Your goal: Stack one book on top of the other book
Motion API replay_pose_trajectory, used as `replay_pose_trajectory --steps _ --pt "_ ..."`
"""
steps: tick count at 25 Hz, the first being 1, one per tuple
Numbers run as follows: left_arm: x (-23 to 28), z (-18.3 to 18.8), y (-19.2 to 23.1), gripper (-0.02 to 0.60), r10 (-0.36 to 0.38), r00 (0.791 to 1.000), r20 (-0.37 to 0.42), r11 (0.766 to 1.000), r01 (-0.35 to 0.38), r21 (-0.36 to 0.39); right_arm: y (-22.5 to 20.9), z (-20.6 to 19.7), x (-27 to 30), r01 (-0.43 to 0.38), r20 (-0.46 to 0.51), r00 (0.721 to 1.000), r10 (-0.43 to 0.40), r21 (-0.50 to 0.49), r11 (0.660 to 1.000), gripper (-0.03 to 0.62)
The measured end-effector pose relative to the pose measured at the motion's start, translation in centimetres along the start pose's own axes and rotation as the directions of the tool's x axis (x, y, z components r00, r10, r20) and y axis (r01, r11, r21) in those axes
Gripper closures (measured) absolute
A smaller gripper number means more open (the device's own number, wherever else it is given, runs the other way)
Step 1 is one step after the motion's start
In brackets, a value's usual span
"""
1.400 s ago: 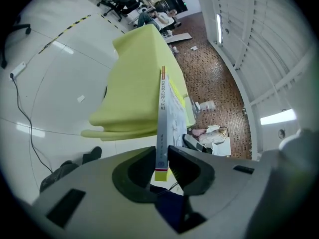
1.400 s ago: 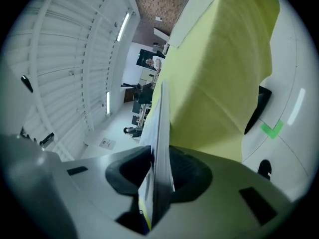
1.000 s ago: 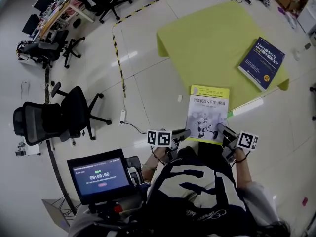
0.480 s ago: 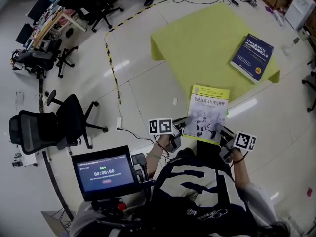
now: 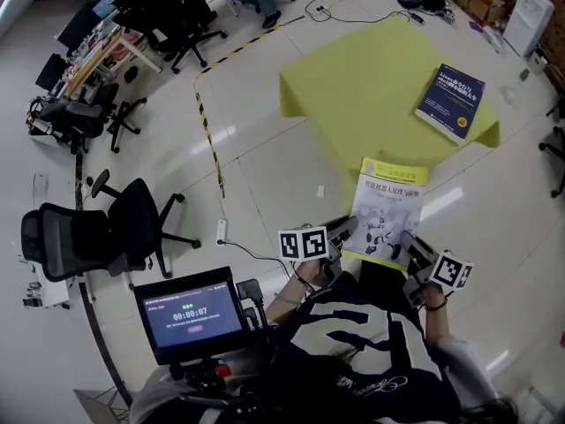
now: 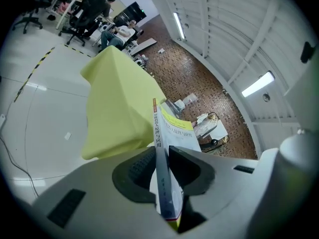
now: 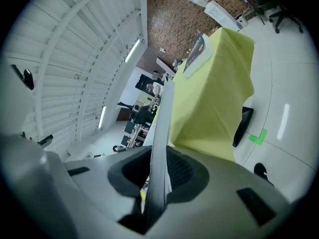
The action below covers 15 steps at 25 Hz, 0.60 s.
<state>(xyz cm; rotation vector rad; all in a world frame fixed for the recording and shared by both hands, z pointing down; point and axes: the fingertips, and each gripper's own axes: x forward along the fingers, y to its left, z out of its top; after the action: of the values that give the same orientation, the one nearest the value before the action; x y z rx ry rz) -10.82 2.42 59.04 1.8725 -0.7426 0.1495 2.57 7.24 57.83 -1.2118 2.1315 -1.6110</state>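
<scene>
1. Screen [image 5: 190,314] with a timer on it sits closest, down beside the person's dark shirt [image 5: 353,352].
2. Just past the shirt, the left gripper [image 5: 344,230] and the right gripper [image 5: 411,244] each hold a near corner of the same thing: the white and yellow book [image 5: 388,206].
3. The left fingers [image 6: 137,171] are clamped on the spine side of that book. The right fingers [image 7: 183,172] are clamped on its other long edge.
4. The white and yellow book is up in the air, cover up, with its far end by the near edge of the yellow tabletop [image 5: 362,78].
5. Farther off, the blue book [image 5: 450,102] lies flat on the tabletop near its right edge, well apart from the held book.
6. A black chair [image 5: 97,228] stands on the shiny floor [image 5: 256,175] to the left, with more chairs and desks far behind it.
</scene>
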Motion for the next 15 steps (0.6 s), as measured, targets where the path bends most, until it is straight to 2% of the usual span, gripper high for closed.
replay_pose_trajectory --steps 6,10,15 --pt "2.2 3.5 -7.0 0.495 -0.067 0.997 0.039 0.997 0.065 0.050 3.0 6.0 -3.4 -0.033 0.113 0.993 0.037 -0.032 0.999 0.524" --pt "2.7 3.3 -7.3 0.495 -0.099 0.995 0.031 0.992 0.096 0.088 2.7 6.1 -4.3 -0.006 0.167 0.986 0.018 -0.074 0.997 0.523" --pt "4.2 3.4 -6.3 0.495 -0.103 0.993 0.057 0.990 0.097 0.105 1.2 6.7 -3.3 -0.045 0.163 0.985 0.061 -0.103 0.994 0.523"
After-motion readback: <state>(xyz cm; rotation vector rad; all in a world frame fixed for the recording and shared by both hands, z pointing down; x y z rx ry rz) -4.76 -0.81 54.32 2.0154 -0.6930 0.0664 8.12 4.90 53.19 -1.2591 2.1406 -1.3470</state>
